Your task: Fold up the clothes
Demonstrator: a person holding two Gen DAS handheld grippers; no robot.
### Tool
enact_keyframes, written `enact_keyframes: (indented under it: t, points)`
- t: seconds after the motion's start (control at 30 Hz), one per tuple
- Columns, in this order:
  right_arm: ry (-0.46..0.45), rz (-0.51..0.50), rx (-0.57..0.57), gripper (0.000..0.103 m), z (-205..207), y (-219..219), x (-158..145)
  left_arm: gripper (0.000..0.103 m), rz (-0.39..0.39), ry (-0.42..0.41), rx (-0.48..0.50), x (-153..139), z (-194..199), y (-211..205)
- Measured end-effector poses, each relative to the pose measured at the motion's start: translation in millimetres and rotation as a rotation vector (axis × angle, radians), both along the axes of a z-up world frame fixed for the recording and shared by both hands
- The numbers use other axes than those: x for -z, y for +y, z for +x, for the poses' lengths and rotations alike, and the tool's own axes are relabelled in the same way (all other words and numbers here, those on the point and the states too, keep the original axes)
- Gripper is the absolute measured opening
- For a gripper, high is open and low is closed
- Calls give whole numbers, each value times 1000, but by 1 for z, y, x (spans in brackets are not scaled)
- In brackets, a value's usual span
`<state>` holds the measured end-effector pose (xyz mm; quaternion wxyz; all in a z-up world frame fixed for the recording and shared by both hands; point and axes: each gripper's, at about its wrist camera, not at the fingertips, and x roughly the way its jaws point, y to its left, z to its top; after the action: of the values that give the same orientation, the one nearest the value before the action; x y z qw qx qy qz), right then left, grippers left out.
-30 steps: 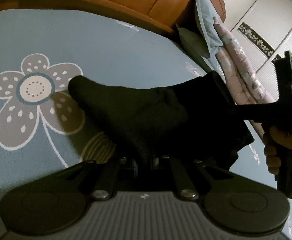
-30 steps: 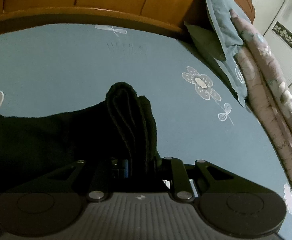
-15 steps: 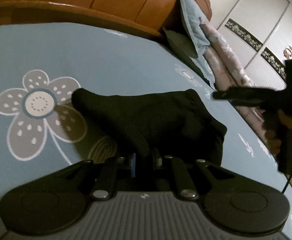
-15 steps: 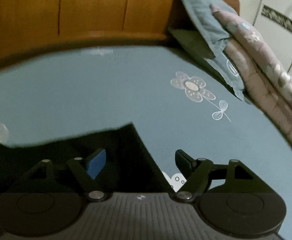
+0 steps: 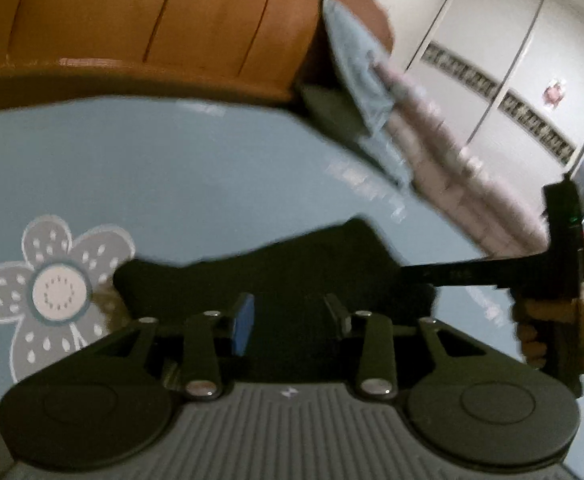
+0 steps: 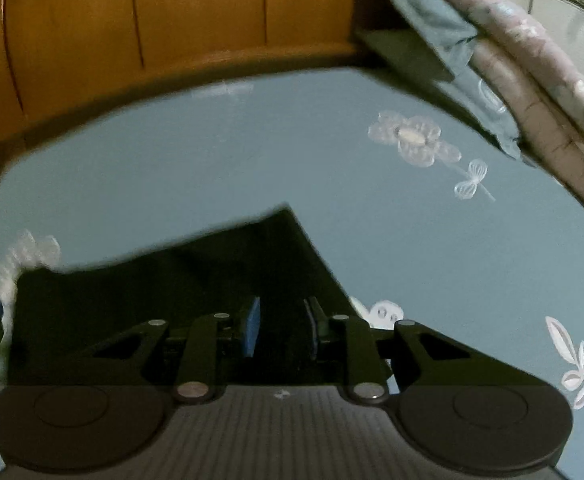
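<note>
A black garment [image 5: 292, 268] lies flat on the blue flowered bedsheet [image 5: 172, 180]. My left gripper [image 5: 290, 312] hovers just above its near edge. Its jaws are opening, with the blue pad bare and no cloth pinched between them. In the right wrist view the same garment [image 6: 196, 280] spreads under my right gripper [image 6: 282, 320]. Its jaws are closing to a narrow gap, both pad faces still show, and the cloth lies below them. From the left wrist view the right gripper [image 5: 412, 274] reaches in at the garment's right edge, held by a hand [image 5: 532, 344].
A wooden headboard [image 6: 172, 12] runs along the far edge of the bed. Blue pillows [image 5: 356, 72] and a folded pink quilt [image 5: 452, 168] are stacked at the right side. White wardrobe doors [image 5: 492, 60] stand beyond. Bare sheet [image 6: 212, 160] stretches past the garment.
Both grippers let go of the bunched black garment, which now lies flat. The left one lifted and opened. The right one opened wide, shifted sideways, then narrowed again.
</note>
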<state>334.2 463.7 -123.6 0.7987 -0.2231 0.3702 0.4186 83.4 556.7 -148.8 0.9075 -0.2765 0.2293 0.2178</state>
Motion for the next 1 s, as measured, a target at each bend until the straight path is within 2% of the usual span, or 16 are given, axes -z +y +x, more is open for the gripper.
enact_keyframes:
  t: [0.1,0.13,0.23,0.37,0.47,0.7,0.87,1.0]
  points:
    - [-13,-66,45,27,12,-1,22,36,-34,114,10,29,7,7]
    - [-7,-76,54,26,17,-3,27,36,-23,105,12,35,4,8]
    - [5,-55,72,26,23,-8,24,35,-7,137,23,27,4,8]
    - [-33,21,52,27,16,-6,1,41,15,60,26,9,-3,3]
    - [-60,44,8,27,13,17,-7,41,28,76,35,10,5,4]
    - [-147,-81,-54,27,16,66,28,41,-13,142,41,29,6,6]
    - [-167,-114,-58,27,21,76,44,41,-3,145,52,29,9,7]
    - [-167,-117,-57,27,22,82,44,42,12,148,51,30,6,3]
